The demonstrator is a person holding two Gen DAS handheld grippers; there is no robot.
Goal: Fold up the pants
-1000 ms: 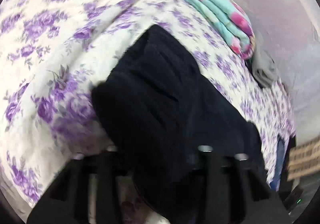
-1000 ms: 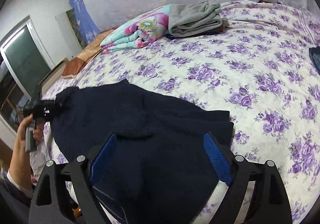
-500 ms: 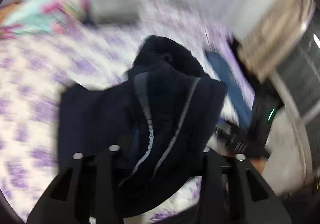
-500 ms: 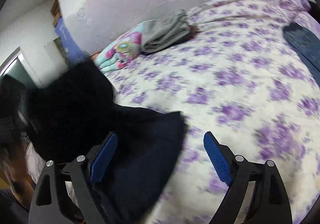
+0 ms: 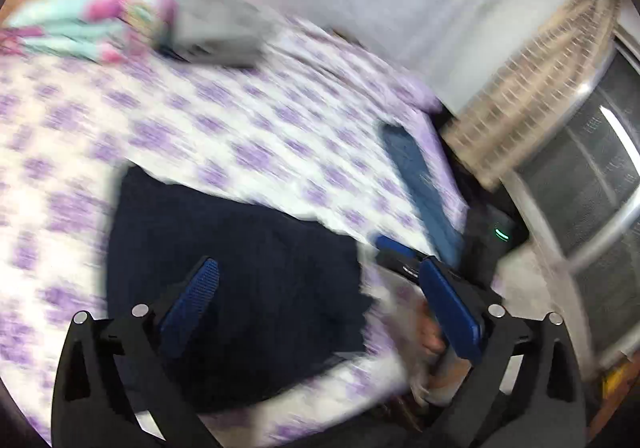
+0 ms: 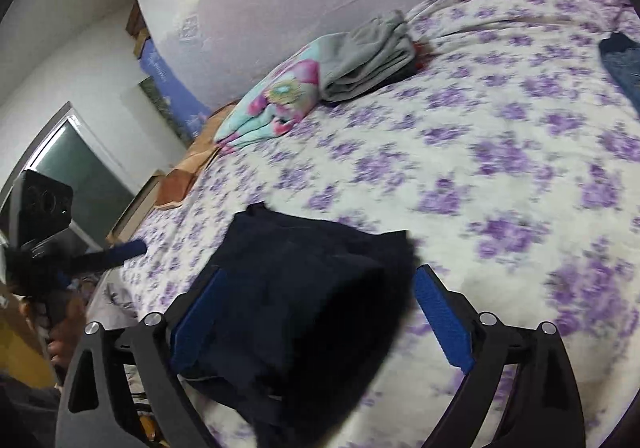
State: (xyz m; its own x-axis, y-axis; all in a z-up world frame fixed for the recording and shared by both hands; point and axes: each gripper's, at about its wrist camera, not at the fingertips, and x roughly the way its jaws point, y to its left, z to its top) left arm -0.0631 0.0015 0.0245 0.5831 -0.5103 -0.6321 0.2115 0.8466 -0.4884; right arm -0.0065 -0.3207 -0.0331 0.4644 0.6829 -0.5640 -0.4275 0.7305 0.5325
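Observation:
The dark navy pants (image 5: 240, 268) lie in a folded heap near the front edge of the flowered bed (image 5: 248, 136). My left gripper (image 5: 320, 304) hovers over them, its jaws opening wide; the cloth lies below and between the blue pads (image 5: 192, 300), which do not press on it. My right gripper (image 6: 316, 320) is also opening over the pants (image 6: 304, 308), with the pads apart around the heap and no grip on it. In the right wrist view the left gripper (image 6: 100, 254) shows at the left edge, held by a hand (image 6: 60, 328).
At the back of the bed lie a folded turquoise and pink blanket (image 6: 276, 104) and a folded grey garment (image 6: 368, 56). Blue jeans (image 6: 624, 60) lie at the bed's right edge. A curtain (image 5: 532, 88) and a window (image 5: 592, 184) stand beyond that edge.
My left gripper swung across with the pants in its shut jaws, then opened and let them drop folded on the bed. The right gripper shifted slightly and widened.

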